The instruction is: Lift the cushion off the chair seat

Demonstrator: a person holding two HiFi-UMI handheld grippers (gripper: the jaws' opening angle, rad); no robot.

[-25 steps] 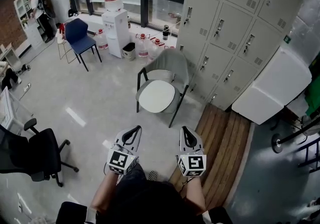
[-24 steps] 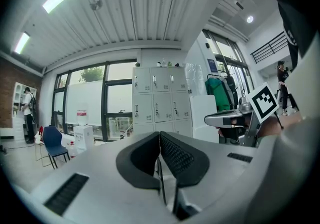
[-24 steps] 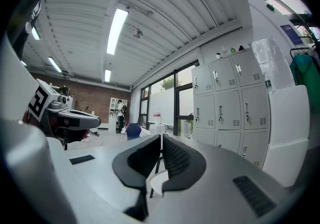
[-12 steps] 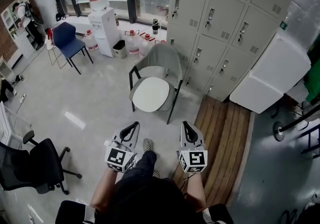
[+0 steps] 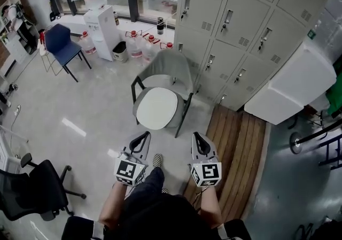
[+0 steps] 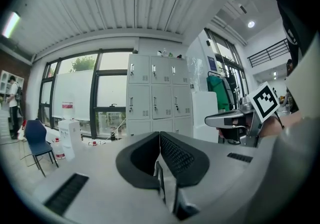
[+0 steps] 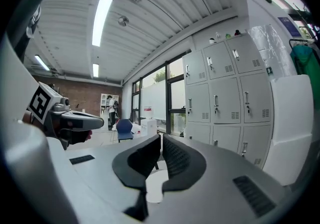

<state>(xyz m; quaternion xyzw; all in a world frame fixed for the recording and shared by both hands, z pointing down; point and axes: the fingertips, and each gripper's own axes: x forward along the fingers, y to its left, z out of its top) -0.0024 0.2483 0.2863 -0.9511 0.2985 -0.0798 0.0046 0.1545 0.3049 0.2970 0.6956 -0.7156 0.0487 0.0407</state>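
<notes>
Head view: cushion (image 5: pixel 157 108) lies on chair (image 5: pixel 172 68) at twelve o'clock. Left gripper (image 5: pixel 145 137) and right gripper (image 5: pixel 196 137) are closed, empty.

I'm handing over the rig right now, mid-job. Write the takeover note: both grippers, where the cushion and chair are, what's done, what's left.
Left gripper: jaws shut, nothing between them, held short of the chair.
Right gripper: jaws shut, empty, side by side with the left.
White rounded cushion: lies flat on the seat of the grey shell chair with black legs, straight ahead, in front of the grey lockers.
Done: nothing yet; the cushion is untouched.
Left: close the gap to the chair, open the jaws, grip the cushion's edges, lift it off the seat.
</notes>
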